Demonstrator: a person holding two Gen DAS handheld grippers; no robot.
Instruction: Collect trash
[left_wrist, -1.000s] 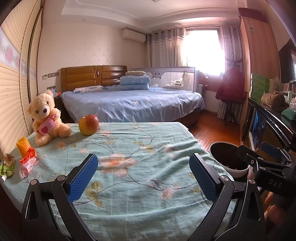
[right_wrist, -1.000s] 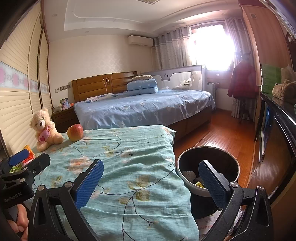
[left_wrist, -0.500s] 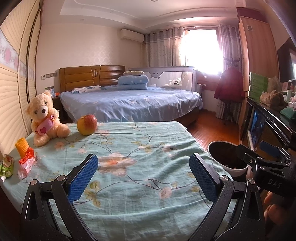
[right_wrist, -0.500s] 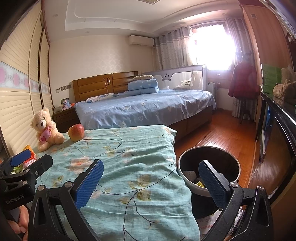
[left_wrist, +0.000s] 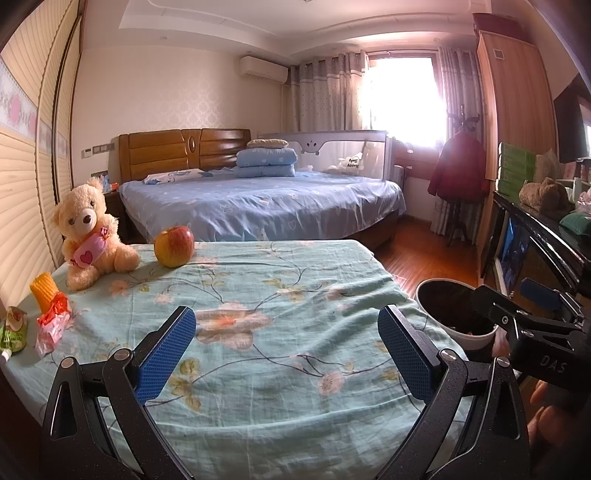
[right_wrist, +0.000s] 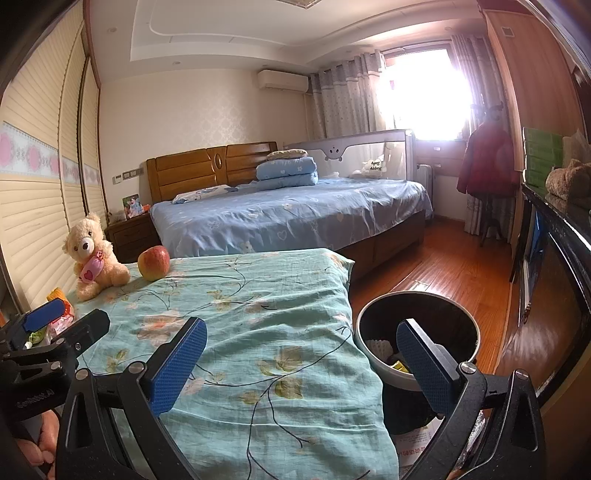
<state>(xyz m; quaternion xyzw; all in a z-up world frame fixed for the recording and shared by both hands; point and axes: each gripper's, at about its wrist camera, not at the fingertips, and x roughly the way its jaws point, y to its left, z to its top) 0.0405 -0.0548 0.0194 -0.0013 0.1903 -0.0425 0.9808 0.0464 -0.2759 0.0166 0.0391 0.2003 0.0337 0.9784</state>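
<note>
bin (right_wrist: 369, 354): on the floor off the table's right edge, some scraps already inside. wrappers (left_wrist: 50, 325): red-orange and green, lay uncollected at the table's (left_wrist: 295, 369) left edge, near its front corner; bear (left_wrist: 88, 236) and apple (left_wrist: 174, 245) at the far left corner. task judged partly done. left gripper (left_wrist: 286, 354): jaws wide apart, empty, low over the front edge. right gripper (right_wrist: 299, 363): likewise spread, empty, straddling the right edge and bin.
</note>
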